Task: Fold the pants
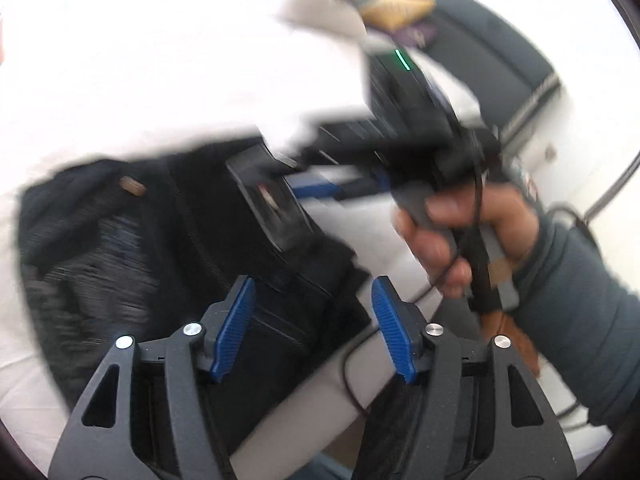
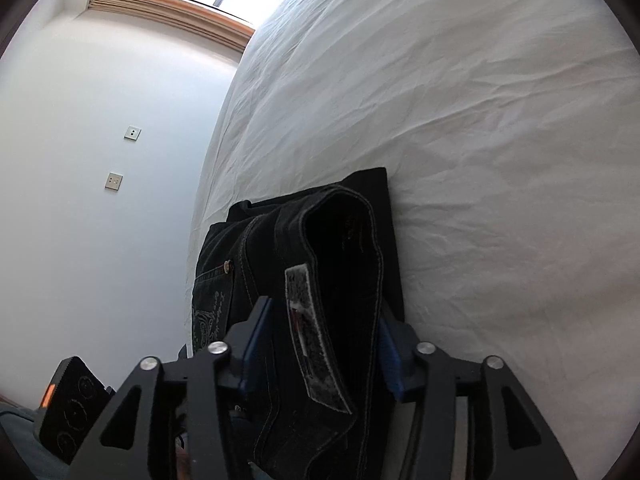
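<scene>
Blurrily, the left wrist view shows the left gripper (image 1: pixel 314 326) with blue fingers spread, empty, over black denim pants (image 1: pixel 132 248) at 9 o'clock. Rightward view: right gripper (image 2: pixel 324 344) clamps the pants' waistband (image 2: pixel 340 280) on the white-sheeted bed (image 2: pixel 480 140).

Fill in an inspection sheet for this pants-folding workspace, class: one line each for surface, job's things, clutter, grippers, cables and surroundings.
Surface: white bed sheet, wrinkled.
Job's things: dark jeans lying on the sheet at the bed's edge, waistband end bunched, inner label showing.
Clutter: a beige cloth and a yellowish item beyond the bed, blurred.
Grippers: left gripper open above the jeans, holding nothing; right gripper has its fingers either side of the waistband, with the grip itself unclear; the right hand holds its handle.
Cables: a thin black cable runs by the bed's edge.
Surroundings: white wall with two switch plates, a wood-trimmed window.
</scene>
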